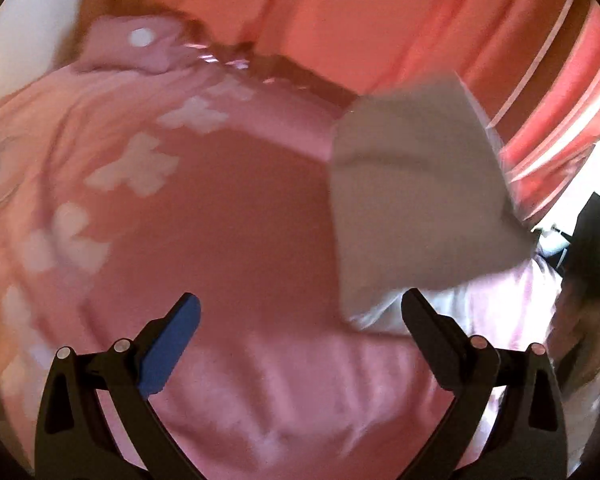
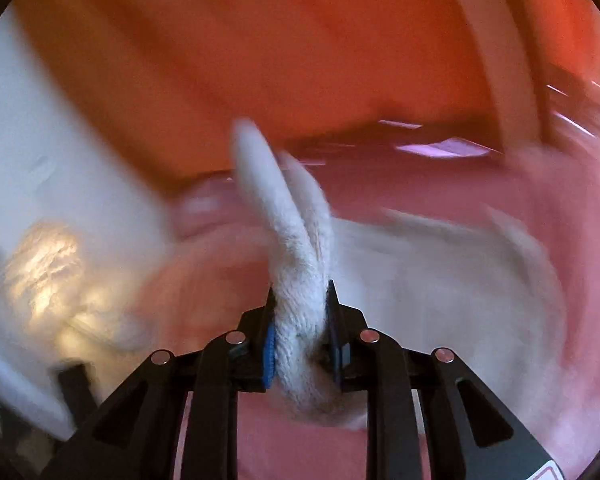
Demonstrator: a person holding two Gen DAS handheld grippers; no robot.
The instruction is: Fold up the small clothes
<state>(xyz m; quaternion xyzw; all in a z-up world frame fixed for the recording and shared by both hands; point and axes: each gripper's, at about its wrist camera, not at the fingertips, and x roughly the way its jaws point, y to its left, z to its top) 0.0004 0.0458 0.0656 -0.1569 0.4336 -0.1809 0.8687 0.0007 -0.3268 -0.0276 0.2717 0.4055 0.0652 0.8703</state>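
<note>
A small white knitted garment [image 2: 300,280] is pinched between the fingers of my right gripper [image 2: 300,292], which is shut on it; folded layers of it stick up and away from the jaws, and the rest trails blurred to the right. In the left wrist view the same pale garment [image 1: 412,200] hangs as a flat panel at the right, above the pink bedding [image 1: 235,240]. My left gripper [image 1: 300,312] is open and holds nothing, with its jaws wide apart over the pink sheet, left of the garment.
The pink sheet carries white flower shapes [image 1: 135,168] at the left, and a pink pillow [image 1: 135,44] lies at the back. Red-orange curtains [image 1: 340,20] hang behind the bed. A white wall [image 2: 59,140] stands at the left of the right wrist view.
</note>
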